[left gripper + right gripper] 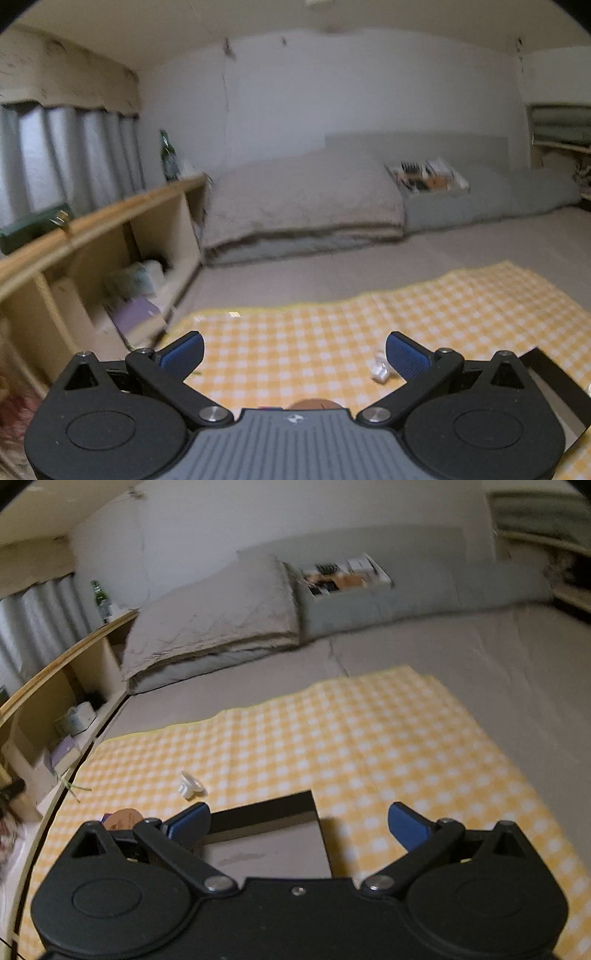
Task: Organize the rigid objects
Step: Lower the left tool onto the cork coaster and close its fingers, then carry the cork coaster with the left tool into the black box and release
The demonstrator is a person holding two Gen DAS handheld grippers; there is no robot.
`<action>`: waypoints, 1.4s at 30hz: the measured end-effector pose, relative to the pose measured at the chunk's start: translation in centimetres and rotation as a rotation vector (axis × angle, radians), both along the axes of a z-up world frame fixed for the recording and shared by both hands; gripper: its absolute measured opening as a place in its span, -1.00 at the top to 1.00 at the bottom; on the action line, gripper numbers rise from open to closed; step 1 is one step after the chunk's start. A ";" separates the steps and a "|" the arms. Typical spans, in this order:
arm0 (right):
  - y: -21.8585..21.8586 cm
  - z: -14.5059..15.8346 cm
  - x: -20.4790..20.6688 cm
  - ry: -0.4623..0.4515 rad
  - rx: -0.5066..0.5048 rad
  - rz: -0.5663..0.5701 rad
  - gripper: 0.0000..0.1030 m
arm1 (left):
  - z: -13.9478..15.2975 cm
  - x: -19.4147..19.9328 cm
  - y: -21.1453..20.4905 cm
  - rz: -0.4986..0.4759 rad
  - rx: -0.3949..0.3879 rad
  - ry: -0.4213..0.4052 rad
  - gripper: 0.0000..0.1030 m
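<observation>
Both grippers — left gripper [294, 354], right gripper [299, 825] — spread, empty; approach small white piece [191, 787], centre-left, squarely, then lower toward black-rimmed tray [273, 845].

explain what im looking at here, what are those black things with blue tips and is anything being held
Those are two hand-held grippers, one in each of a person's hands, each with a fisheye camera looking along its fingers. One picture is from the left gripper, the other from the right gripper. Both stand open and hold nothing. Below lies a yellow checked cloth on a grey bed. On it sit a small white object, an open black box and a brown round thing, partly hidden.
</observation>
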State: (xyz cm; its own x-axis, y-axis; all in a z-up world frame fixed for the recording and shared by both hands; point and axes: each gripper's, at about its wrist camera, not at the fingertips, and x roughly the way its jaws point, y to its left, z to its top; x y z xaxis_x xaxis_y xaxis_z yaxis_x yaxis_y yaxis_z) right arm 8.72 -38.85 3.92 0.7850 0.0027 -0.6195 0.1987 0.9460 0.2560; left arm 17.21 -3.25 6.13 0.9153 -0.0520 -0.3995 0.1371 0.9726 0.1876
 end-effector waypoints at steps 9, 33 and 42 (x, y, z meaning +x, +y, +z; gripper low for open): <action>-6.4 -5.3 2.1 0.176 0.085 -0.226 -0.58 | -5.1 7.1 -0.6 -0.013 0.030 0.197 -1.00; -10.2 -14.6 5.2 0.323 0.509 -0.276 0.38 | -12.5 14.6 1.2 0.091 -0.046 0.491 -1.00; -4.9 -12.0 9.1 0.306 0.324 -0.017 0.45 | -13.8 16.0 1.6 0.077 -0.053 0.539 -1.00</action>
